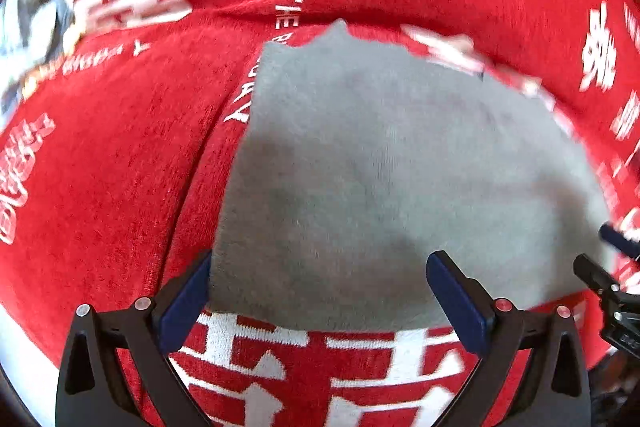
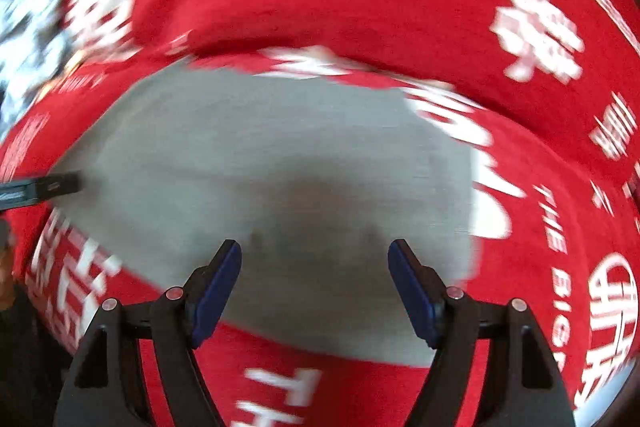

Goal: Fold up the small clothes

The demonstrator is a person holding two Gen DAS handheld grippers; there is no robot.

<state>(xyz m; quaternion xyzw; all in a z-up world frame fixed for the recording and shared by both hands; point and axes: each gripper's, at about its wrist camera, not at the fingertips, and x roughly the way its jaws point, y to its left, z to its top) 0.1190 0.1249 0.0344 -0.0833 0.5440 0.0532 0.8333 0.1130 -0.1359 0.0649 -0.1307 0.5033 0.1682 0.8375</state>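
The grey cloth (image 1: 400,167) lies flat on the red printed blanket (image 1: 120,167), and I read that as the reason both tools sit where they do: the piece is spread out so an edge can be picked up and carried over. It looks soft and slightly fuzzy, a plain grey with no print, one straight side on the left of the left wrist view and a ragged-looking far edge where red fabric with white lettering overlaps it (the blur there is heavy, so I can't say whether that strip lies on top or the cloth is tucked under). My left claw (image 1: 318,291) has its blue pads spread wide, one pad at the cloth's near left corner, nothing pinched. My right claw (image 2: 314,283) is likewise spread, hovering over the near edge of the cloth with its shadow falling on the grey. I judge the fold has not begun, and the next move calls for closing on the near edge at both ends
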